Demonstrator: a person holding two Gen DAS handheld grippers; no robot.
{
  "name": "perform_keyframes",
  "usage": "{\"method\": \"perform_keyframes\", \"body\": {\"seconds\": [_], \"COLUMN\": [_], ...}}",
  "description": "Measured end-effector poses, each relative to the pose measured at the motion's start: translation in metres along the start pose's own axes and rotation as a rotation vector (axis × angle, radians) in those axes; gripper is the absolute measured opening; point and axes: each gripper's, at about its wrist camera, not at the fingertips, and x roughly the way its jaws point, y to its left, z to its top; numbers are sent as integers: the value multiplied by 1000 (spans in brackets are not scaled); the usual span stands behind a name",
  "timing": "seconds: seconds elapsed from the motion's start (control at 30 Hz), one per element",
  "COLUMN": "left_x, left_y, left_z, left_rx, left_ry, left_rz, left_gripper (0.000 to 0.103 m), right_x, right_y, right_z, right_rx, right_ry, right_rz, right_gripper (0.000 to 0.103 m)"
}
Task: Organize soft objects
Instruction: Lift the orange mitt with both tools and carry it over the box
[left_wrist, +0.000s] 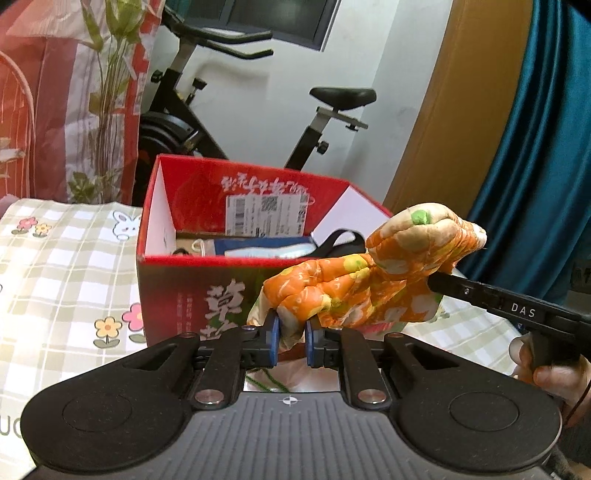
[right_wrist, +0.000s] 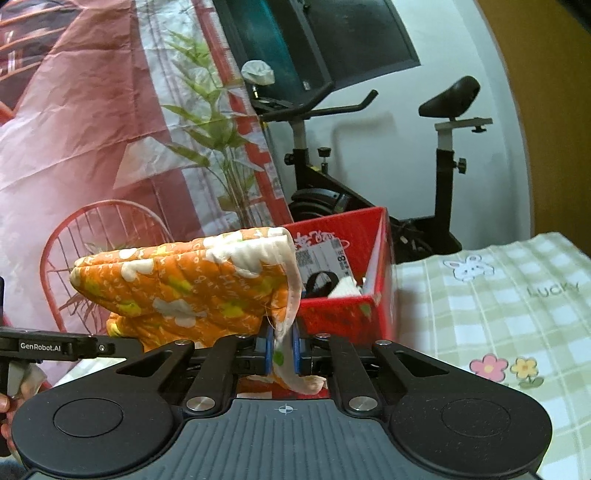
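Black left gripper (left_wrist: 291, 341), blue pads (left_wrist: 274, 341), silver screws.

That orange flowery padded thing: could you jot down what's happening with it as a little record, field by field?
item: orange floral oven mitt, quilted and soft
left gripper: shut on one end of the mitt
right gripper: shut on its cream-edged end
mitt position: held in the air between both grippers, in front of the box
red box: open at the top, standing on the checked cloth
box contents: a black strap and some blue-and-white packets
background: exercise bike

Mitt (left_wrist: 354, 284) — orange floral; box (left_wrist: 192, 273) — red.
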Motion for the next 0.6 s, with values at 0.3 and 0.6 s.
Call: {"method": "perform_keyframes", "body": {"seconds": [0.3,0.6], "left_x": [-15,-25], "left_y": [-2,1], "left_z": [14,25], "left_rx": [-9,-17], "left_ry": [-64,-109], "left_rz": [-15,-33], "left_gripper": [15,15], "right_x": [-13,-17], "right_y": [21,42], "right_z": [28,59], "right_rx": [-27,-44], "right_ry": [-10,26], "right_rz": [6,17], "right_gripper": [9,9]}}
